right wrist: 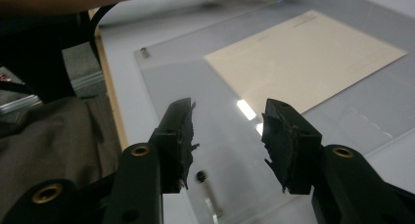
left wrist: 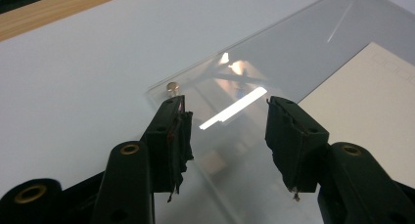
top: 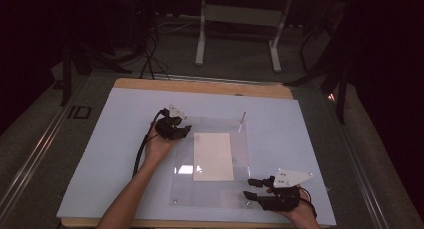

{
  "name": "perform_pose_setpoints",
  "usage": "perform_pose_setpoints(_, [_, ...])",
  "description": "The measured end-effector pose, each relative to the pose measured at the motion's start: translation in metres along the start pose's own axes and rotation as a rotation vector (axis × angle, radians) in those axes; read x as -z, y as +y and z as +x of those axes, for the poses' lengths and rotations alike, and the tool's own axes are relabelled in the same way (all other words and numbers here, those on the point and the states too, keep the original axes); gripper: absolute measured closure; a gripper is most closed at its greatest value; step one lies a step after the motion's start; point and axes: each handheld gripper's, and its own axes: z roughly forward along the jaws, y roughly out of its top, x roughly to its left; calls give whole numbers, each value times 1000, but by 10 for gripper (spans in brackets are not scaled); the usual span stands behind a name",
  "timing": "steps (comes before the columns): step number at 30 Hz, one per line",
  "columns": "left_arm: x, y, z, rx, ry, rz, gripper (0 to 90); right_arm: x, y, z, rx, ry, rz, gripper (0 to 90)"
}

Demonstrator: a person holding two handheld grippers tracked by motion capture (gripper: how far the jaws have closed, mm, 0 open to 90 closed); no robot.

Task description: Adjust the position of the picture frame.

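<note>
Starting at the left of the high view, we see the left gripper (top: 186, 130) sitting at about ten o'clock from the cream sheet of paper (top: 213, 156), its tips just over the far-left part of the clear acrylic plate (top: 240, 189). In the left gripper view its jaws stand apart with nothing between them, hanging above the plate's corner, where a small metal standoff (left wrist: 172, 87) rises at roughly eleven o'clock from the left jaw tip; whether the tips touch the plate we cannot tell. The plate lies flat on the white board (top: 100, 154) that covers the wooden table (top: 200, 86), and the paper rests in the plate's middle — whether under or on it we cannot tell. A ceiling light glints off the plate (left wrist: 235, 106) between the left jaws. At one o'clock from the paper a thin metal pin (top: 243, 117) stands upright at the plate's far-right corner. Moving right, the right gripper (top: 248, 188) lies at about five o'clock from the paper, near the plate's near-right corner, with a grey three-cornered plate (top: 293, 177) on top. Its jaws are parted and empty — they hang over the clear plate, with the paper (right wrist: 308, 57) at one o'clock beyond them and a small screw (right wrist: 200, 175) between and below the jaw tips.
</note>
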Motion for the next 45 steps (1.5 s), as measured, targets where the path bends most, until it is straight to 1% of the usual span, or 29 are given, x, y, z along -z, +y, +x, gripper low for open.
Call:
perform_pose_setpoints(2, [-1, 1, -1, -2, -3, -3, 501, -3, -6, 2, 2, 13, 15, 554])
perform_pose_setpoints(6, [-9, 6, -9, -13, -21, 0, 503, -10, -17, 4, 1, 22, 65, 621])
perform_pose_setpoints(9, [-13, 8, -13, -15, -31, -3, 509, -14, -25, 3, 13, 8, 111, 664])
perform_pose_setpoints(11, [-20, 13, -17, -13, -49, -10, 511, -17, -30, 2, 5, 11, 125, 709])
perform_pose_setpoints(12, [-20, 13, -17, -13, -49, -10, 513, -17, -30, 2, 5, 11, 125, 709])
perform_pose_setpoints(13, [-26, 16, -20, -15, -59, -9, 518, -19, -32, 2, 11, 5, 142, 740])
perform_pose_setpoints(14, [-26, 16, -20, -15, -59, -9, 518, -19, -32, 2, 11, 5, 142, 740])
perform_pose_setpoints(15, [-29, 17, -22, -14, -65, -5, 520, -21, -32, 3, 22, 3, 153, 750])
perform_pose_setpoints(17, [-37, 20, -26, -20, -78, 0, 522, -23, -33, 3, 28, -4, 170, 770])
perform_pose_setpoints(18, [-37, 20, -26, -20, -78, 0, 522, -23, -33, 3, 28, -4, 170, 770])
perform_pose_setpoints(19, [-39, 22, -28, -25, -81, 2, 523, -24, -33, 3, 29, 9, 173, 806])
perform_pose_setpoints(20, [-44, 24, -30, -25, -88, -5, 526, -25, -32, 4, 34, 8, 177, 816])
perform_pose_setpoints(21, [-44, 24, -30, -25, -88, -5, 527, -25, -32, 5, 42, 3, 179, 818])
perform_pose_setpoints(23, [-51, 27, -34, -21, -105, -4, 529, -25, -33, 4, 41, 6, 177, 821])
perform_pose_setpoints(25, [-53, 28, -35, -20, -109, -3, 531, -25, -33, 5, 46, 5, 178, 824])
perform_pose_setpoints(26, [-57, 32, -37, -27, -116, -3, 531, -25, -33, 5, 49, 5, 179, 825])
perform_pose_setpoints(29, [-61, 36, -40, -33, -124, -7, 531, -25, -33, 5, 56, 1, 178, 828])
perform_pose_setpoints(30, [-65, 40, -42, -49, -126, -5, 531, -25, -33, 6, 59, -5, 179, 830])
perform_pose_setpoints(32, [-70, 44, -44, -55, -135, -12, 531, -25, -33, 7, 58, -8, 180, 831])
perform_pose_setpoints(38, [-82, 56, -51, -45, -164, -28, 532, -25, -33, 6, 54, -10, 176, 830])
perform_pose_setpoints(41, [-84, 58, -52, -52, -167, -24, 532, -25, -33, 7, 53, -12, 177, 830])
perform_pose_setpoints(42, [-90, 64, -59, -60, -174, -33, 532, -25, -33, 7, 52, -18, 176, 830])
perform_pose_setpoints(45, [-96, 71, -66, -53, -197, -39, 533, -25, -33, 7, 51, -16, 174, 830])
